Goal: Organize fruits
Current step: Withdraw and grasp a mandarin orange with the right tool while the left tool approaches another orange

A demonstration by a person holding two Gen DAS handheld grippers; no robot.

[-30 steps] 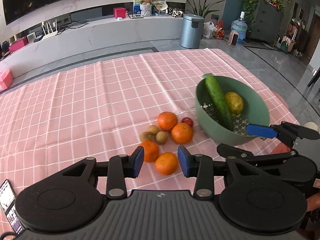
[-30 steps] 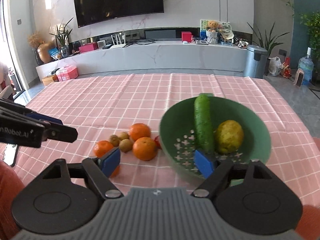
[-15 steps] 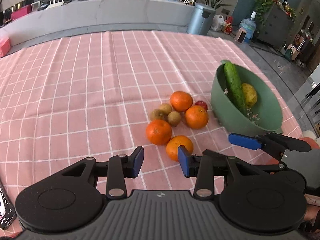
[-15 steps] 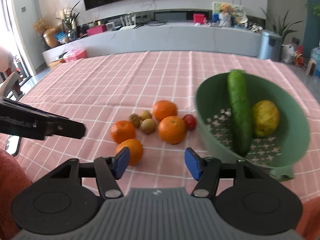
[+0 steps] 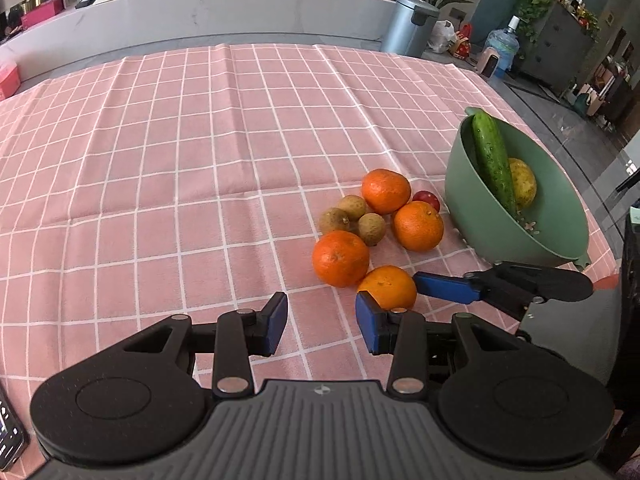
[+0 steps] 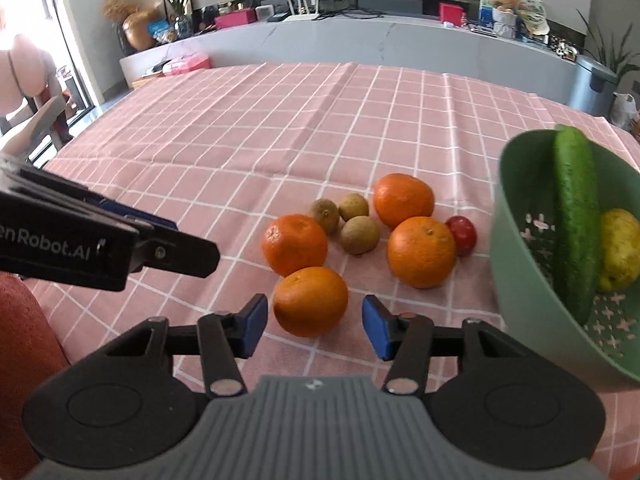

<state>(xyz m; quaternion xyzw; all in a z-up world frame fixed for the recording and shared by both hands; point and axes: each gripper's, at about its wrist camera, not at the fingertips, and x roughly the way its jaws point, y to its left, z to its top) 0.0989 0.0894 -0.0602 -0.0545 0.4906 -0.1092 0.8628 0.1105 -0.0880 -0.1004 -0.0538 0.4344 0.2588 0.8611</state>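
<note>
Several oranges lie on the pink checked cloth with three small brown fruits (image 6: 360,234) and a red tomato (image 6: 462,235). My right gripper (image 6: 315,326) is open with its jaws closing. The nearest orange (image 6: 310,300) sits between its blue pads with a small gap on each side. In the left wrist view that orange (image 5: 388,288) has one right finger (image 5: 444,286) beside it. My left gripper (image 5: 322,322) hangs open and empty over bare cloth, just left of the orange. A green bowl (image 6: 516,280) on the right holds a cucumber (image 6: 576,216) and a yellow fruit (image 6: 620,248).
A phone (image 5: 8,428) lies at the cloth's near left corner. The bowl (image 5: 480,216) stands close to the table's right edge, with the floor beyond. A red sleeve (image 6: 24,340) shows at the lower left of the right wrist view. The far half of the cloth is bare.
Both grippers came down closer to the cloth. My right gripper swung left from the bowl to the nearest orange and its jaws narrowed. The left jaws kept their width.
</note>
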